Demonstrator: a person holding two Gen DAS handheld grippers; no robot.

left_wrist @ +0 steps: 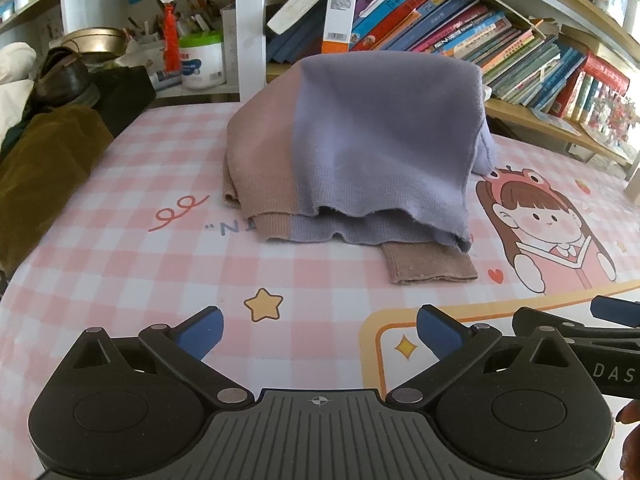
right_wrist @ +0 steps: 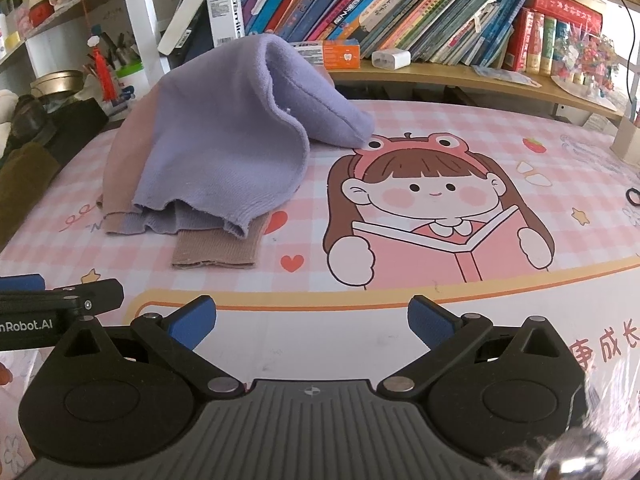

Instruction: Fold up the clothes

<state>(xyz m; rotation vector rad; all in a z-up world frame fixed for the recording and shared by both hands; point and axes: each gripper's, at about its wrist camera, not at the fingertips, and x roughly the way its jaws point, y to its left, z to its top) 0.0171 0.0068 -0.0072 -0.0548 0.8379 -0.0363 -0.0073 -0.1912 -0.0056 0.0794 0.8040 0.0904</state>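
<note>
Two tongs spread wide, grasping nothing: left tongs (left_wrist: 319, 330), right tongs (right_wrist: 312, 322). Sweater (left_wrist: 360, 148) heaped on tabletop (left_wrist: 132, 264), 12 o'clock from left, 11 o'clock from right; left nearer.

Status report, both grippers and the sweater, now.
Left hand-held gripper open, empty. Right hand-held gripper open, empty. Purple-and-tan sweater part-folded on checked table mat, one tan cuff sticking out. Nothing between grippers and sweater.

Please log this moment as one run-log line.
left gripper: open, empty | right gripper: open, empty | sweater: folded, on mat
</note>
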